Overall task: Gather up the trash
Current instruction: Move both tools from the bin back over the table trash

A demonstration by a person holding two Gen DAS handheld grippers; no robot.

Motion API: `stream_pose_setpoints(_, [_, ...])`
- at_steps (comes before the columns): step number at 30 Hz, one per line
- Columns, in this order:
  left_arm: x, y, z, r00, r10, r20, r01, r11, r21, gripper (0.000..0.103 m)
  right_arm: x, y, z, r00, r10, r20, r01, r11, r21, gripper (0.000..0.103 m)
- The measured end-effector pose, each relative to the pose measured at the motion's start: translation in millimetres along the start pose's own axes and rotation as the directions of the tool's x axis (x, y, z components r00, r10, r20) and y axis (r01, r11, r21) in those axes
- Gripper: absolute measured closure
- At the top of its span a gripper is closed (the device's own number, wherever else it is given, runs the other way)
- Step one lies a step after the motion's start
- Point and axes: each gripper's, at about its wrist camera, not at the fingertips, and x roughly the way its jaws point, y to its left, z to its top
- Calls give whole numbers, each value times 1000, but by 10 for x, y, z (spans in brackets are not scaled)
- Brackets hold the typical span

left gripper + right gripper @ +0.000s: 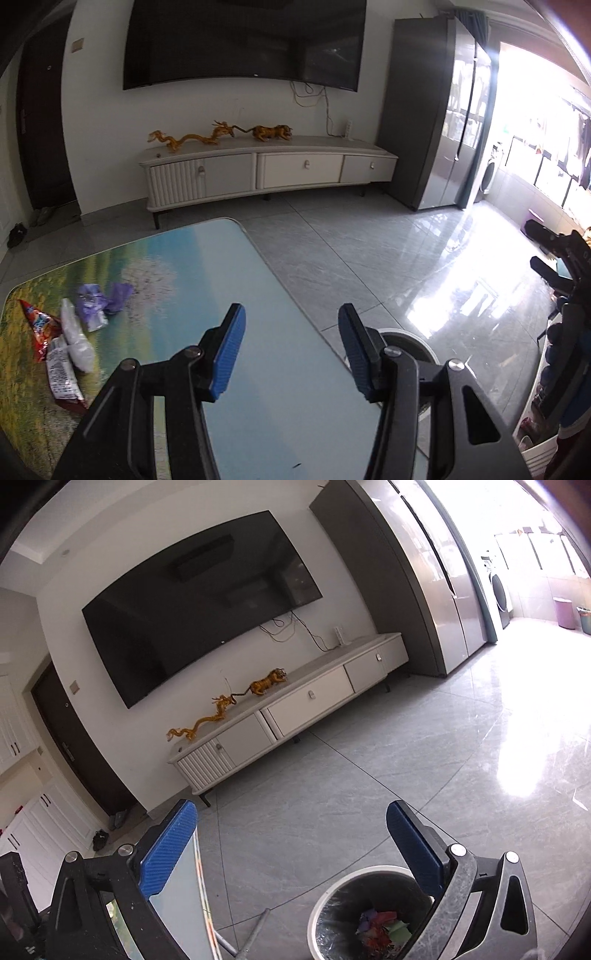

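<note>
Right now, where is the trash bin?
In the right wrist view the trash bin stands on the floor at the bottom, below the open right gripper, just right of the table's edge.

black tools (291,350); ribbed blue pads (170,849); silver screws

4 wrappers (79,332), 1 bin (325,904), 2 figurines (192,138).
</note>
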Motion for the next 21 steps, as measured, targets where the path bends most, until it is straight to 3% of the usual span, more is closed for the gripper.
stream_pose_setpoints(6, [-339,790,-74,993,108,43,-102,989,-109,53,-82,544,49,996,88,10,-87,994,-61,0])
stream_pose_setpoints(14, [-654,1780,-357,967,253,25,-241,944,-225,53,120,1113,-29,988,146,-50,-151,980,-128,0])
stream_pose_setpoints(18, [-728,2102,-515,957,291,-3,-282,923,-263,53,272,1321,-103,982,170,-87,-181,973,-143,0])
stream_pose_setpoints(21, [-683,2248,-634,958,283,-39,-282,914,-292,52,431,1505,-197,973,184,-137,-204,967,-151,0])
